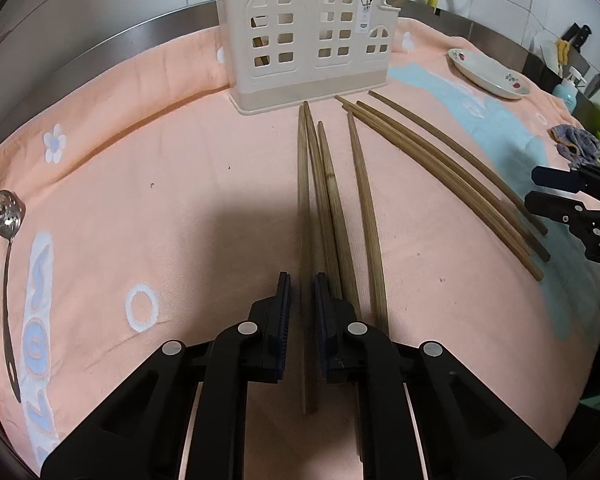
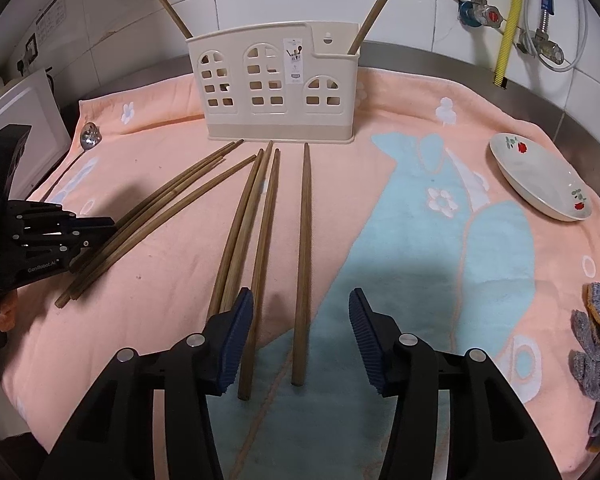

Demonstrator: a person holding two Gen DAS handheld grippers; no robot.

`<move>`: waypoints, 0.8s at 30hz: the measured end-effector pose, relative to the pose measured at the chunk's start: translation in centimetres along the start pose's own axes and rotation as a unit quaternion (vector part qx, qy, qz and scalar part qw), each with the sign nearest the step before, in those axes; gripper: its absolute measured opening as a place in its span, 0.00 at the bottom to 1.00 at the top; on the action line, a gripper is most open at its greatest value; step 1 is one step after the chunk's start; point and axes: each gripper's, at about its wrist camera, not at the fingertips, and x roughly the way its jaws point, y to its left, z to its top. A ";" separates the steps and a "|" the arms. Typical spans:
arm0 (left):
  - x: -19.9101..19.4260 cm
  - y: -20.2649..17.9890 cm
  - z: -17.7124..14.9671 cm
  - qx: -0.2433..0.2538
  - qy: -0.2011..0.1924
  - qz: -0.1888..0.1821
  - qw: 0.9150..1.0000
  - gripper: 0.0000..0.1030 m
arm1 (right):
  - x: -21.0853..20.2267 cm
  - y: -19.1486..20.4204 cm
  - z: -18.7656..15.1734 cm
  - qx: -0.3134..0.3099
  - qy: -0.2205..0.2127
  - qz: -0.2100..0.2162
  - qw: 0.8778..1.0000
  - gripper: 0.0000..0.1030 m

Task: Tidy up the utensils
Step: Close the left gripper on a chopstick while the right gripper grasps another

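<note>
- Between the left gripper's nearly closed fingers runs one wooden chopstick, pinched.
- The right gripper's fingers stand spread around a single chopstick, not gripping.
- Beyond, seven more chopsticks lie loose on the towel.
- Farthest, the holder has only two chopsticks; most work remains.

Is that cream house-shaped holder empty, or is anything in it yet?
Not empty: the holder stands upright with two chopsticks leaning out, one at its left end, one at its right.

Chopsticks crowding towel centre
</note>
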 end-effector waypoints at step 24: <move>0.0 0.0 -0.4 -0.008 -0.010 -0.001 1.000 0.11 | 2.4 0.2 -0.2 0.006 0.017 0.000 1.000 0.16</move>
